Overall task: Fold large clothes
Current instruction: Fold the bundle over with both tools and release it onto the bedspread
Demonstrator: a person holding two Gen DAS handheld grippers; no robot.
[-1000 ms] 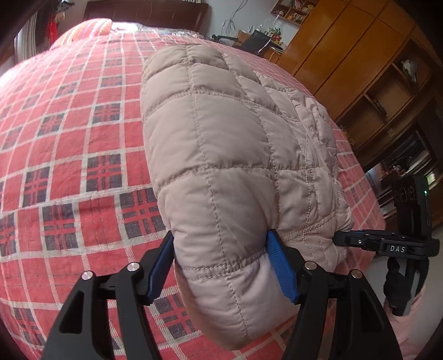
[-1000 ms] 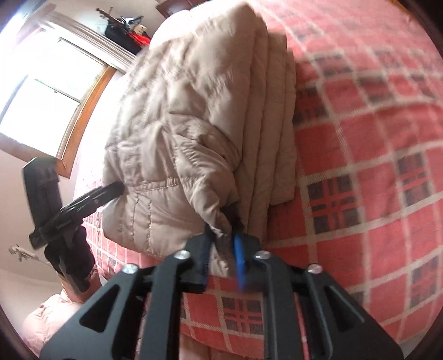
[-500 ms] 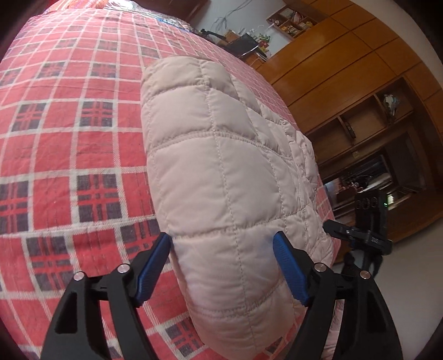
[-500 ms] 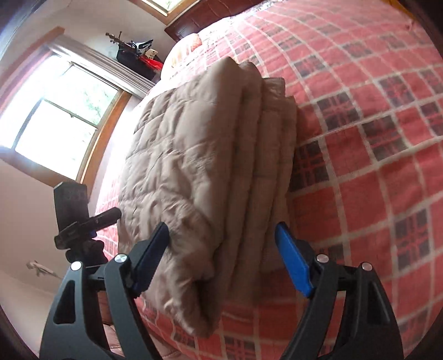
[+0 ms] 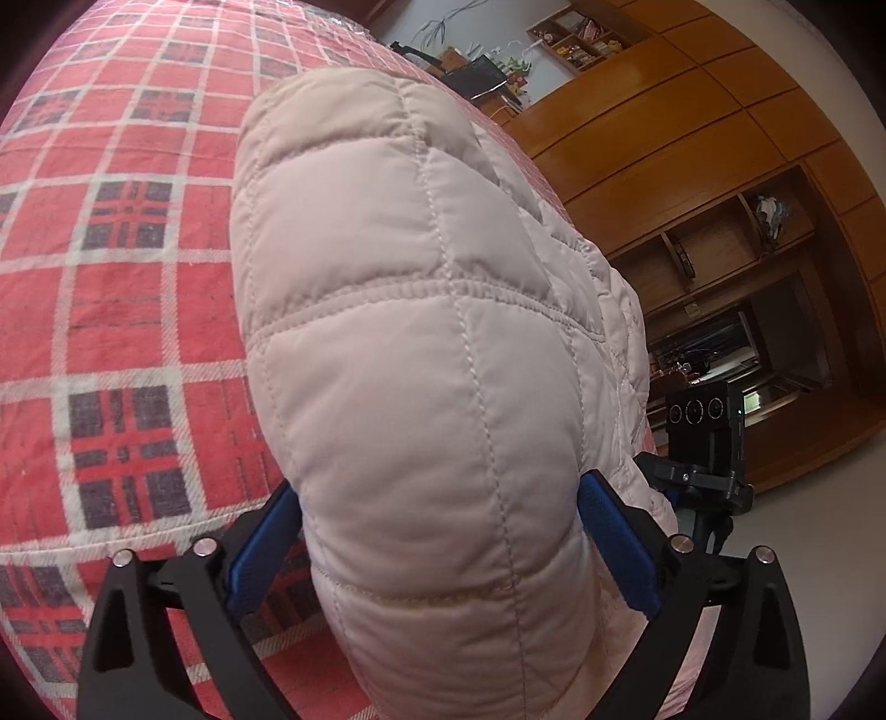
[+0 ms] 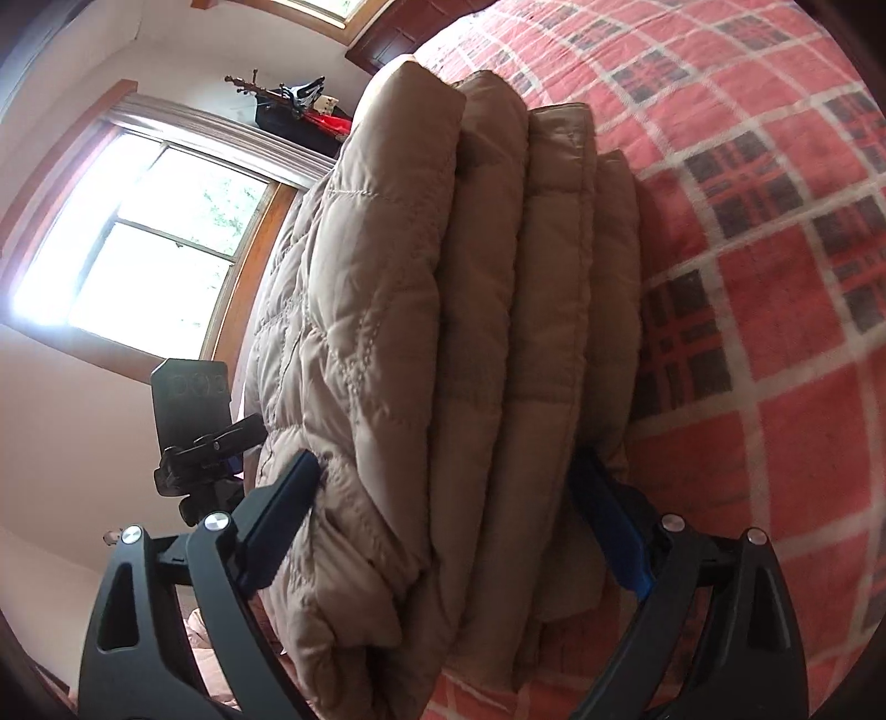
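A beige quilted puffer jacket (image 5: 398,310) lies folded into a thick stack on a bed with a red plaid cover (image 5: 122,266). My left gripper (image 5: 440,548) is open, its blue fingers (image 5: 266,548) on either side of the jacket's rounded near end. In the right wrist view the jacket (image 6: 470,277) shows several stacked layers edge-on. My right gripper (image 6: 448,520) is open wide and straddles that whole stack, its pads touching or nearly touching the sides. Each view also catches the other gripper's black camera mount (image 5: 700,443) (image 6: 194,421) beyond the jacket.
Wooden wardrobes and open shelves (image 5: 720,166) stand past the bed on the left wrist view's right side. A bright window (image 6: 138,238) and a dark headboard (image 6: 398,39) are on the other side. The plaid cover (image 6: 775,277) stretches bare beside the jacket.
The right gripper, shut on a jacket edge a second ago, has opened and now straddles the stack. Both grippers have pushed in, so the jacket sits deeper between their fingers.
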